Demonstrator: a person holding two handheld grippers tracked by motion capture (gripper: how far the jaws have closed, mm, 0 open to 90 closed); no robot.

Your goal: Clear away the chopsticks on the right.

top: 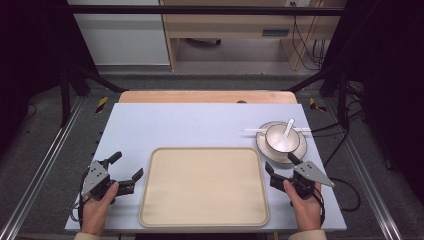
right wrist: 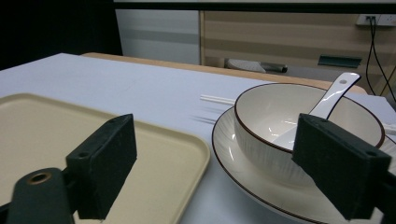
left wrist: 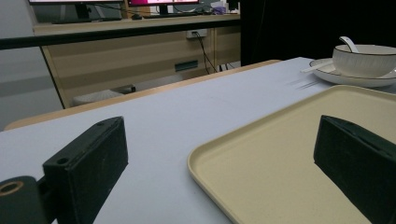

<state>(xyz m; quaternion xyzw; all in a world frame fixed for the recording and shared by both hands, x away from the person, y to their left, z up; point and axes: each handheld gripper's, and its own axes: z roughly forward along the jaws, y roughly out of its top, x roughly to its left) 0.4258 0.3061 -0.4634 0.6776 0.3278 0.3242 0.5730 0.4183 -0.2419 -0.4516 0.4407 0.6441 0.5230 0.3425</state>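
— What covers the counter [top: 200, 125]?
— A pale blue-white sheet, with a bare wooden strip along the far edge.
— What lies on it?
— A cream tray [top: 204, 186] sits between the left hand-held gripper [top: 125, 171] and the right hand-held gripper [top: 282, 167]. Just beyond the right one, a plate [top: 300, 148] rests with white chopsticks [top: 252, 130] behind it.

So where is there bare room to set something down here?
The beige tray is bare. The white tabletop is free behind the tray and left of the plate. The right rear is crowded: bowl, spoon, chopsticks.
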